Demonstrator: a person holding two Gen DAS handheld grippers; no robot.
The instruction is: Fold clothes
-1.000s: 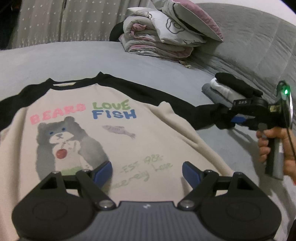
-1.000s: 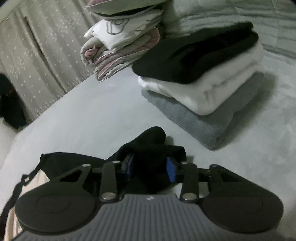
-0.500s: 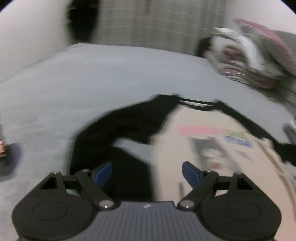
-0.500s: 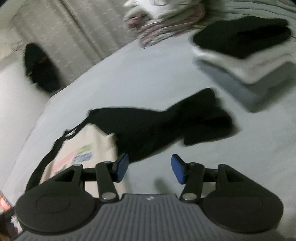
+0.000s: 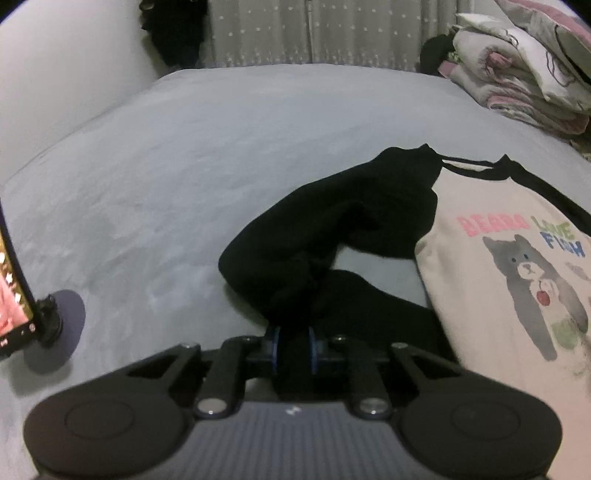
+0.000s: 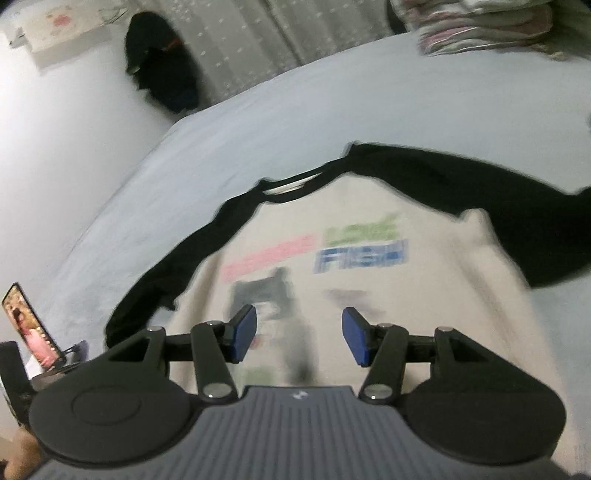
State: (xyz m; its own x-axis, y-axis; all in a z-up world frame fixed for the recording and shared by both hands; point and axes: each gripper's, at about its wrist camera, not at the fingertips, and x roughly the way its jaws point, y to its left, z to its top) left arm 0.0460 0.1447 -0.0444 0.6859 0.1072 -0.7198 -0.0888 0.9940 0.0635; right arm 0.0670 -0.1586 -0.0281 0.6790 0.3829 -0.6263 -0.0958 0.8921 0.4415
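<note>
You are working in dim, flat, bluish indoor light with soft shadows. Your right wrist view is smeared by motion blur, the shirt (image 6: 351, 266) print unreadable; the left view is sharper. Both bend strongly at the edges.

The long-sleeved cream cotton shirt (image 5: 491, 295) has black sleeves (image 5: 332, 229) and a black neck band; its chest print reads in pink, green and blue letters above a grey bear holding a red fruit. The bed's plain cover (image 5: 207, 155) is pale blue-grey. The folded quilt pile (image 5: 517, 66) is white with pink edges and dark outline drawings. The grey curtain (image 5: 314, 29) carries small pale dots. Both black plastic grippers have blue fingers (image 6: 243, 338).
</note>
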